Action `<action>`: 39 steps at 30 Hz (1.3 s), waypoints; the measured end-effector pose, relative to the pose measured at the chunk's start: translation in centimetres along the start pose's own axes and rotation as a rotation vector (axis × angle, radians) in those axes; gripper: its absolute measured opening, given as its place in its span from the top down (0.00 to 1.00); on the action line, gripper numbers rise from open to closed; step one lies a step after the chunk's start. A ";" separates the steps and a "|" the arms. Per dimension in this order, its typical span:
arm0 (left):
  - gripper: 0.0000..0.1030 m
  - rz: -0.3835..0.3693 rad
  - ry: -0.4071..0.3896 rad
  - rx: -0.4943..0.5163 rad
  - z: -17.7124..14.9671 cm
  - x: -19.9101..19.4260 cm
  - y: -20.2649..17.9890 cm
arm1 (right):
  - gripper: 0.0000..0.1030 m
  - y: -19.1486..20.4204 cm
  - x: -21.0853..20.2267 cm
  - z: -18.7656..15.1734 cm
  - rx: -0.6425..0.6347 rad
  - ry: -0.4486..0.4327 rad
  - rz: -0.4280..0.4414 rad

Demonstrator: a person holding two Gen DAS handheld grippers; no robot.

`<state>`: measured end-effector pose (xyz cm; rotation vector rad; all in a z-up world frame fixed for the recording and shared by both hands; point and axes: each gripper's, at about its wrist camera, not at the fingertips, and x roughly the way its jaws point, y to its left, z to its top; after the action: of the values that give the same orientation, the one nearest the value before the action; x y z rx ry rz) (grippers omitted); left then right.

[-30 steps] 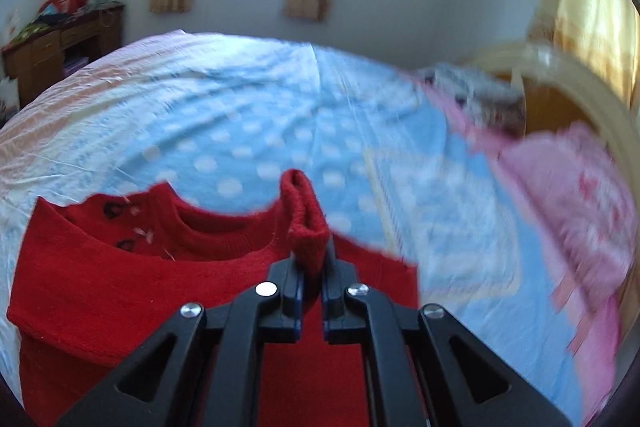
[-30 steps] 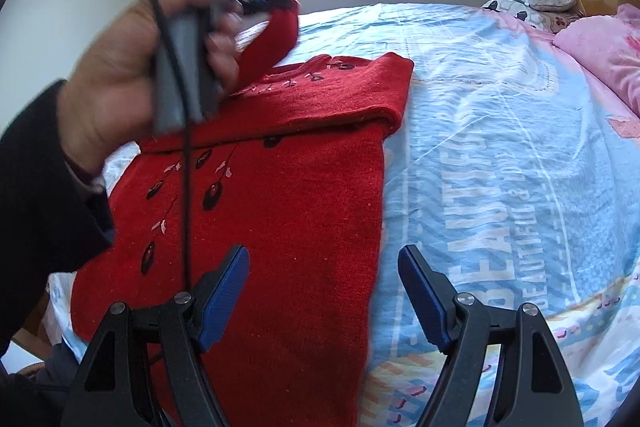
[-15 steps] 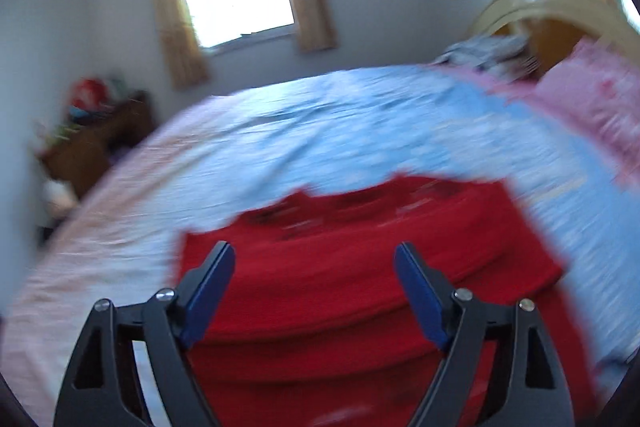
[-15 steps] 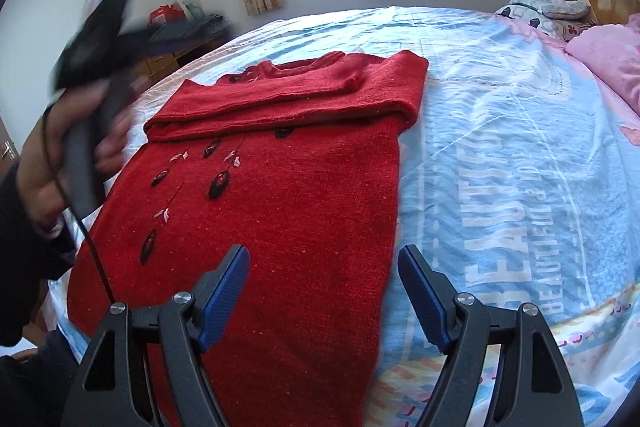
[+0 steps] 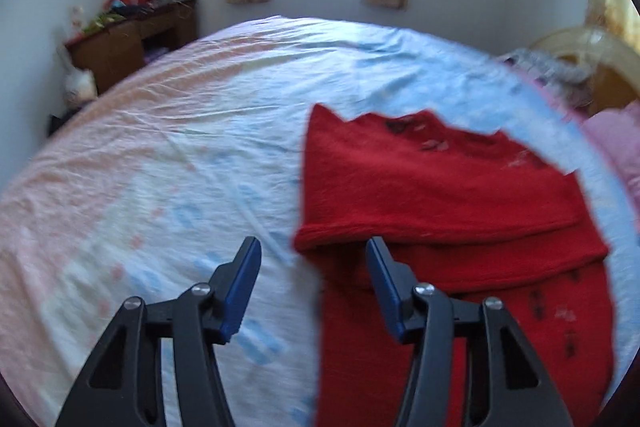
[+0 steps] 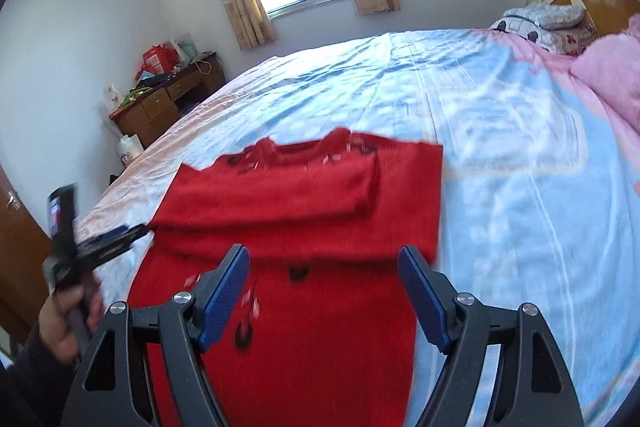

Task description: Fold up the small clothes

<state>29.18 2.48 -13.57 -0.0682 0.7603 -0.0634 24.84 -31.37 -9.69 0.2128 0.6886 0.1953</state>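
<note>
A red knit sweater [image 6: 304, 223] lies flat on the bed, both sleeves folded across its chest, dark embroidery down the front. In the left wrist view the sweater [image 5: 432, 195] fills the right half. My left gripper [image 5: 312, 251] is open and empty, hovering at the sweater's left edge by the folded sleeve. It also shows in the right wrist view [image 6: 116, 239], held in a hand at the left. My right gripper [image 6: 324, 259] is open and empty above the sweater's middle.
The bed has a light blue and pink patterned sheet [image 6: 520, 187]. Pink bedding [image 6: 612, 83] and pillows lie by the headboard at the right. A cluttered wooden desk [image 6: 168, 103] stands at the far left under the window.
My left gripper let go of the sleeve, which now lies folded across the chest, opened, and swung to the sweater's left edge. The right gripper moved forward over the sweater.
</note>
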 end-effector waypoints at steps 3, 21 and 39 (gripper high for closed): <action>0.53 -0.068 0.028 0.011 -0.3 0.8 -0.4 | 0.25 0.3 2.3 1.5 -0.018 0.022 -0.024; 0.89 -0.126 0.079 -0.031 -0.5 3.9 -0.7 | 0.32 -1.9 9.3 2.8 0.068 0.104 -0.091; 0.89 -0.115 0.063 -0.108 -1.2 3.5 1.4 | 0.90 -2.8 7.9 3.7 -0.026 0.046 -0.203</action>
<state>30.89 3.56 -16.97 -0.2138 0.8223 -0.1348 33.50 -32.57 -12.49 0.1129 0.7480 0.0150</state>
